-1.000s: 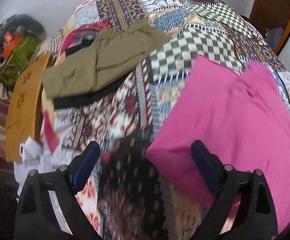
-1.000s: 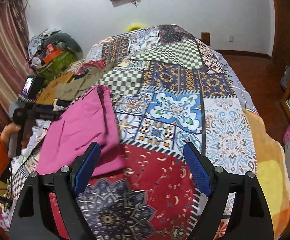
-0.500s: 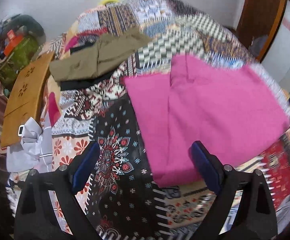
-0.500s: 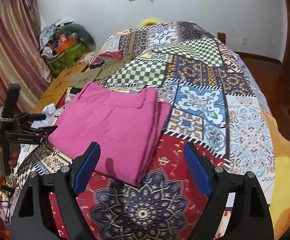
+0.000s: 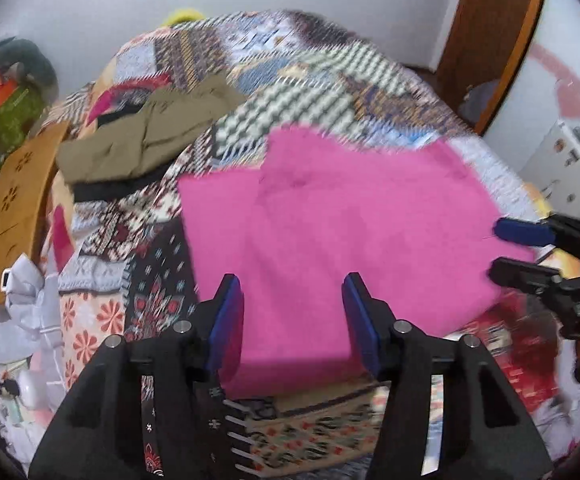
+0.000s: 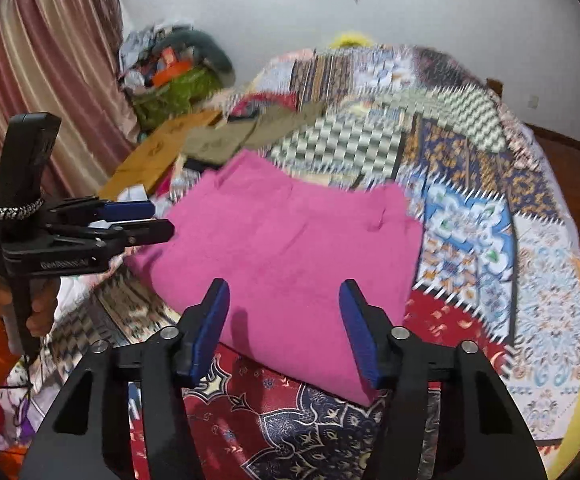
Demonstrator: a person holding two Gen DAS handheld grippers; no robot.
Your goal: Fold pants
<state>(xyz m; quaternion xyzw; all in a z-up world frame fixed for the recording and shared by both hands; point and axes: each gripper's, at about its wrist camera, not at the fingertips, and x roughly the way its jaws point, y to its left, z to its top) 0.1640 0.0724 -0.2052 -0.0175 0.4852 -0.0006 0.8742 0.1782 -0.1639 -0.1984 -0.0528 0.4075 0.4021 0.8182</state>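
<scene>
Pink pants (image 5: 329, 220) lie folded flat on the patchwork bedspread (image 5: 290, 80); they also show in the right wrist view (image 6: 290, 248). My left gripper (image 5: 293, 316) is open and empty, its jaws straddling the near edge of the pants. It shows in the right wrist view (image 6: 146, 220) at the pants' left corner. My right gripper (image 6: 284, 324) is open and empty over the pants' near edge. It shows in the left wrist view (image 5: 509, 252) at the pants' right corner.
Olive pants (image 5: 142, 136) lie on dark garments at the bed's far left, also in the right wrist view (image 6: 242, 136). A wooden board (image 5: 10, 208) leans beside the bed. A green bag with clutter (image 6: 174, 80) and a curtain (image 6: 30, 80) stand left.
Both grippers have moved in toward the pink pants and their jaws have narrowed, still open. The pants now lie between the two grippers.
</scene>
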